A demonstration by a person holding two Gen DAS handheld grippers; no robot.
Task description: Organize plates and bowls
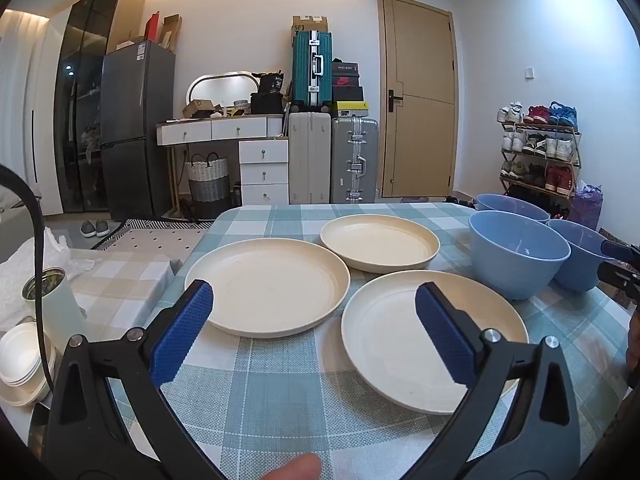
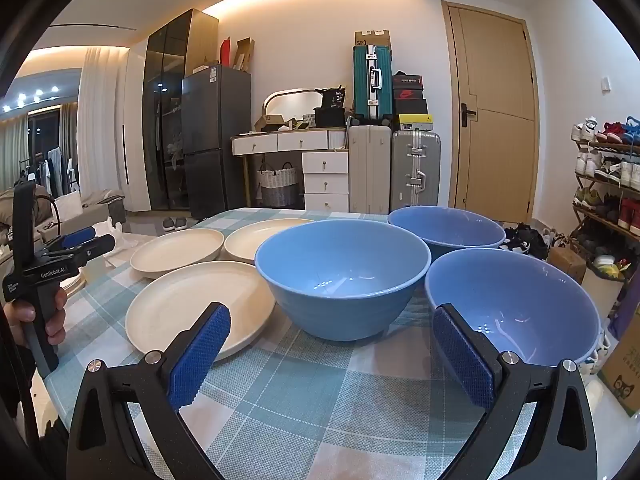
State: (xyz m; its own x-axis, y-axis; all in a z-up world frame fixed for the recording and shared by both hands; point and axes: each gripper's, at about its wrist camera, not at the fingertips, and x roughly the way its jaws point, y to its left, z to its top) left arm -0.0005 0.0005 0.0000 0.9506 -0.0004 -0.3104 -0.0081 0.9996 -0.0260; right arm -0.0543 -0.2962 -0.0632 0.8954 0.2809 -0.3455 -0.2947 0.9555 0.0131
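Three cream plates lie on the checked tablecloth: a left plate (image 1: pixel 267 286), a far plate (image 1: pixel 379 242) and a near plate (image 1: pixel 434 338). Three blue bowls stand to their right: a middle bowl (image 2: pixel 342 276), a far bowl (image 2: pixel 446 226) and a near right bowl (image 2: pixel 512 306). My left gripper (image 1: pixel 314 300) is open and empty, hovering between the left and near plates. My right gripper (image 2: pixel 332 322) is open and empty, just in front of the middle bowl, its right finger (image 2: pixel 462 354) over the near right bowl's rim.
A side table at the left holds a white cup (image 1: pixel 54 300) and stacked white bowls (image 1: pixel 22 354). A cardboard box (image 2: pixel 622 364) stands off the table's right edge. Suitcases, drawers, a fridge and a shoe rack stand beyond the table.
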